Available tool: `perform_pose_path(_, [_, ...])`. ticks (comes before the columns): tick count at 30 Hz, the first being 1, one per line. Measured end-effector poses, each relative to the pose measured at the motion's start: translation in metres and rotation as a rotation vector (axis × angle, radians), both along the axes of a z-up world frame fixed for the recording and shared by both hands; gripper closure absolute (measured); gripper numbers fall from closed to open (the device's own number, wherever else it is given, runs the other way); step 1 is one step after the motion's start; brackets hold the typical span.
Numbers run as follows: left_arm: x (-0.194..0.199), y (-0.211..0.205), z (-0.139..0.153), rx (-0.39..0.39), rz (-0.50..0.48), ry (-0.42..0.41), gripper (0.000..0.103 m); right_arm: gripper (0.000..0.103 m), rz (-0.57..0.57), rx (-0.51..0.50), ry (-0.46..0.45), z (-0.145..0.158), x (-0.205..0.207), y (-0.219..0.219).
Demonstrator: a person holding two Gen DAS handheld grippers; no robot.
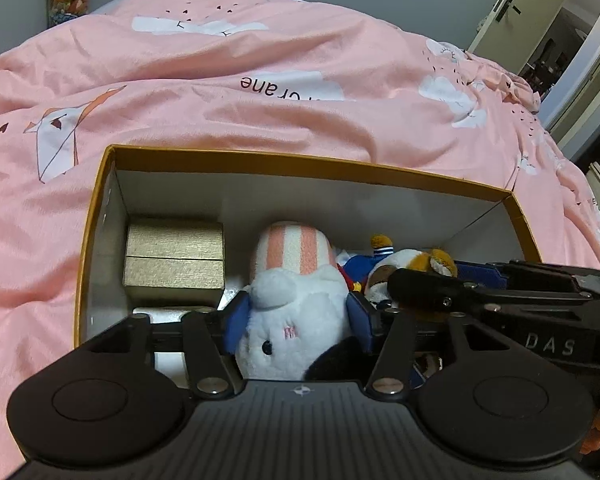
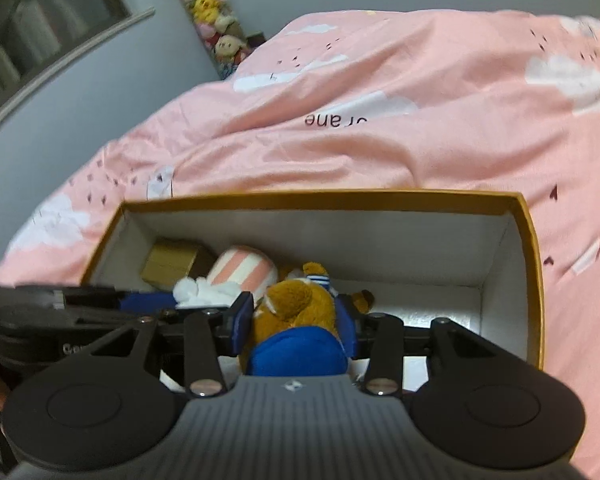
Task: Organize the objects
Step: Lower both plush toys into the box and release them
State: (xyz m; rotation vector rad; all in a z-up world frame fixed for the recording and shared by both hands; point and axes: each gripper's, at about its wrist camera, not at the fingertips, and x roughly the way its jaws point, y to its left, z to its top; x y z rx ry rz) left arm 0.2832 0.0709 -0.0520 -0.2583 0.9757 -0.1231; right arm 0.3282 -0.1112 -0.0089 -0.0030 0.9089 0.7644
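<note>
between my left tool's [image 1: 298, 322] pads sits the white plush with pink-striped cap [image 1: 296, 300], gripped, lengthwise ahead; my right tool [image 2: 294, 320] clamps the brown plush in blue [image 2: 296, 320] alongside, inside the orange-rimmed cardboard box [image 1: 300, 162].

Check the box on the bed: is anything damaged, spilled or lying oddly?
Nothing stands out. Inside the box, the gold case sits squarely in its corner; each claw grips a soft toy: white plush, brown plush.
</note>
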Motion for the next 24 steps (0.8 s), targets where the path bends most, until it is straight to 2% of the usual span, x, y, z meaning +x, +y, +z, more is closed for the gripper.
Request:
perform_pose_path(4, [-0.005, 0.003, 0.004, -0.019, -0.002, -0.008, 0.037, 0.051, 0.028, -0.023, 0.009, 0.005, 0.002, -0.005])
perform_pose_path(7, [-0.010, 0.008, 0.009, -0.054, 0.003, -0.011, 0.032, 0.044, 0.045, -0.031, 0.056, 0.007, 0.005, -0.011])
perform_pose_path(11, [-0.019, 0.011, 0.014, -0.070, 0.008, -0.020, 0.033, 0.037, 0.070, -0.058, 0.087, 0.010, 0.003, -0.016])
perform_pose_path(13, [-0.026, 0.012, 0.018, -0.078, 0.027, -0.030, 0.035, 0.035, 0.105, -0.084, 0.068, 0.013, -0.001, -0.017])
perform_pose_path(18, [-0.047, 0.009, 0.024, -0.104, 0.043, -0.040, 0.041, 0.022, 0.237, -0.166, 0.003, 0.017, -0.017, -0.009])
perform_pose_path(22, [-0.055, 0.003, 0.017, -0.044, 0.058, -0.039, 0.043, 0.022, 0.292, -0.257, -0.068, 0.007, -0.026, 0.004])
perform_pose_path(24, [-0.055, 0.004, 0.013, -0.056, 0.060, -0.029, 0.044, 0.022, 0.319, -0.295, -0.098, 0.001, -0.029, 0.009])
